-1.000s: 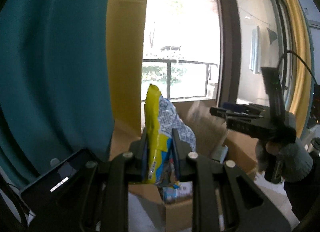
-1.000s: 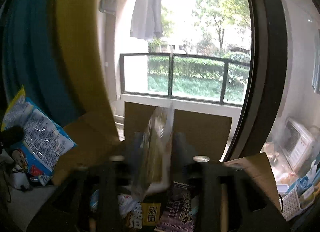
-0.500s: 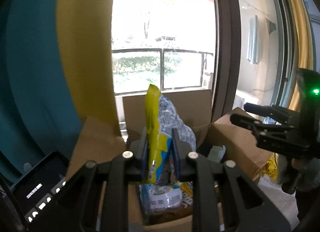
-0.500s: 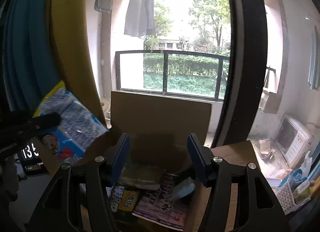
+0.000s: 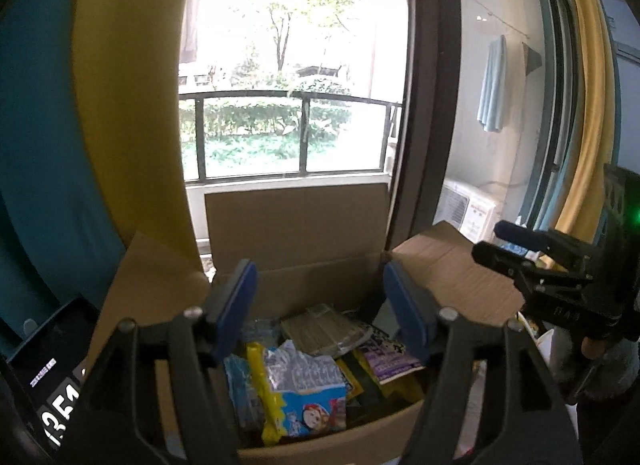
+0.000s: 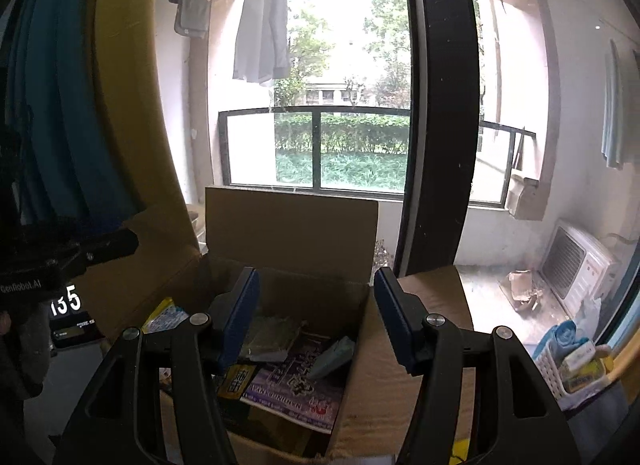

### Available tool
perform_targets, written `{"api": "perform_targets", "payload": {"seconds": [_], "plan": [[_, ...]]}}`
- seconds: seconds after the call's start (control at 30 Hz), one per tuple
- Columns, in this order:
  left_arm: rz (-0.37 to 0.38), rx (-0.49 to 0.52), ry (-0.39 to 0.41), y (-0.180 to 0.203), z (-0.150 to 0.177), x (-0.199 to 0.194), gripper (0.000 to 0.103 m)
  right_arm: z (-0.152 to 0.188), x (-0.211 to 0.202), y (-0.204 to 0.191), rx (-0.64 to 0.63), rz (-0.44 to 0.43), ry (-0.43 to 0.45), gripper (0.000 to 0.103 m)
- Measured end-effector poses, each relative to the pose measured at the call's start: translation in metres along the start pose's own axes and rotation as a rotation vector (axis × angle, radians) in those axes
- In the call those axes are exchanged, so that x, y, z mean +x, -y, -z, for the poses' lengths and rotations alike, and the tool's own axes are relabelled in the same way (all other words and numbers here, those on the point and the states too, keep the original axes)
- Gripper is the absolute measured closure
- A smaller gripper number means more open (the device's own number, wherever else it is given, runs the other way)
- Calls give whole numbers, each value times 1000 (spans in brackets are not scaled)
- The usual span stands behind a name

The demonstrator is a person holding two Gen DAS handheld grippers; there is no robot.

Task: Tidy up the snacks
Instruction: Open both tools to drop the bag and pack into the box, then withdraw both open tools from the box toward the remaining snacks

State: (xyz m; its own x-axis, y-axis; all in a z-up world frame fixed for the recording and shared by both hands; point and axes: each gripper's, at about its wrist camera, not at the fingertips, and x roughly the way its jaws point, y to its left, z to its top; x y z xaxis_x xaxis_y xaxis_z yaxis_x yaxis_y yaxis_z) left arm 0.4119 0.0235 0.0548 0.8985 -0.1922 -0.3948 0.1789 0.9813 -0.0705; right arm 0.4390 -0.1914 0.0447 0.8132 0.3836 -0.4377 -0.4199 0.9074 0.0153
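Snacks fill the cardboard box under the window, and from the left wrist view the left gripper hangs just above the box's open top, jaws spread wide with nothing between them. Directly below, inside the box near its front wall, lies a blue and yellow chip bag, puffed and crumpled, resting on other packets; deeper in the box a flat tan packet sits on a purple one. To my eye the bag rides high against the front wall, so a careless dip of the open fingers could crush it or tip it out over the rim. The right gripper shows beyond the box's right flap, and whether it is spread cannot be judged from that angle. From the right wrist view, the right gripper also hovers over the box, jaws wide and empty, with the tan packet and the purple packet below it and a pale blue packet leaning against the box's right wall. Both tools crowd the same opening, so I'd worry about them knocking together, or an open finger snagging a raised flap and dragging the box. The leaning packet looks loose enough to slide under the pile if nudged.
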Motion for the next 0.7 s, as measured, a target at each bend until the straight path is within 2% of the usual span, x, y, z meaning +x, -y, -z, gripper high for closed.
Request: {"api": "perform_targets", "payload": {"seconds": [0.47, 0.7], "plan": [[13, -10, 26, 18, 17, -60, 34, 13, -51, -19, -5, -17, -10, 40], [30, -30, 29, 23, 34, -84, 30, 22, -76, -29, -13, -29, -18, 40]]}}
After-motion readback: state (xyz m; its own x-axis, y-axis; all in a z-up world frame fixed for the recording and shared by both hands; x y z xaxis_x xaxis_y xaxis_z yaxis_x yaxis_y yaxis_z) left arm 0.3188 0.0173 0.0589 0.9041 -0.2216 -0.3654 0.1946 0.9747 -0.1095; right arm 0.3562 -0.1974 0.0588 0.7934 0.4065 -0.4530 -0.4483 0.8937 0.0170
